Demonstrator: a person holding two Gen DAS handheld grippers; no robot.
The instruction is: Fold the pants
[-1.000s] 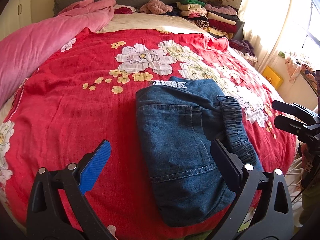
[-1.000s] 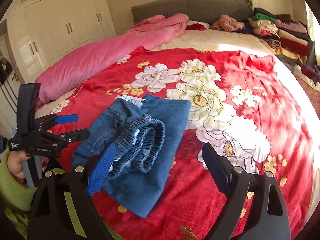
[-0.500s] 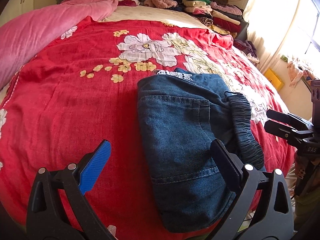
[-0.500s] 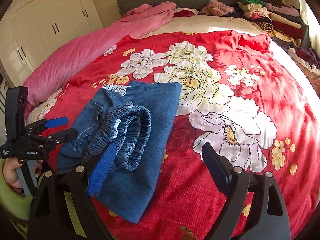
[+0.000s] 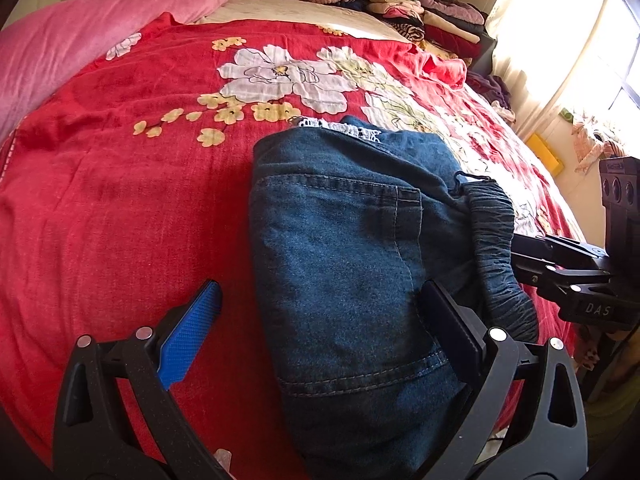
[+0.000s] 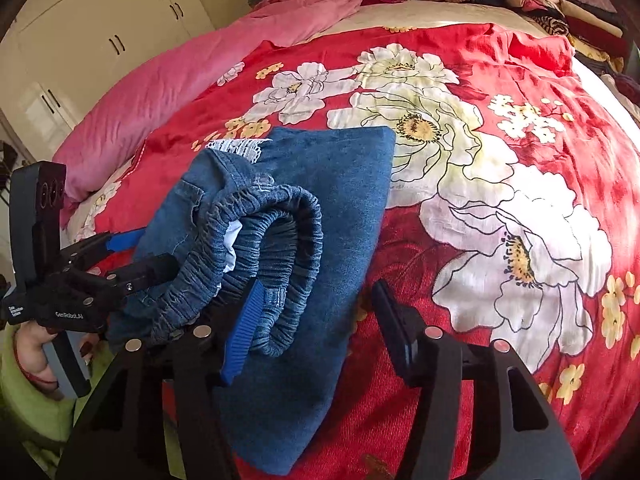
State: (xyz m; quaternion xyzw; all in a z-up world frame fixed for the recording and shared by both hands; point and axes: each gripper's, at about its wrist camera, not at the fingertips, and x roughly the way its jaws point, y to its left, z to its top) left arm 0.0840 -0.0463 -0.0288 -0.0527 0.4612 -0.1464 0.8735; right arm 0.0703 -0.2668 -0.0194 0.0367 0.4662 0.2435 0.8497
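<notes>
The jeans (image 5: pixel 352 264) lie folded into a thick bundle at the near edge of the bed (image 5: pixel 120 208), pocket side up, with the gathered waistband (image 6: pixel 256 248) bulging open along their right side.

My left gripper (image 5: pixel 320 320) is wide open and has hold of nothing: its blue pad (image 5: pixel 188 340) is over the red bedspread left of the bundle, and the black pad sits over the denim near the waistband. I'd keep it low on the left half to steady the stack while the other side works.

My right gripper (image 6: pixel 316 320) is about half open and closing, the blue pad (image 6: pixel 244 328) against the waistband loop and the black pad out over the flat denim layer to the right; nothing is pinched yet, as far as I can tell. To do this well I should take the whole elastic loop, not one layer, and close before lifting, or the roll could spring apart. Then carry it over evenly so the edges line up.
</notes>
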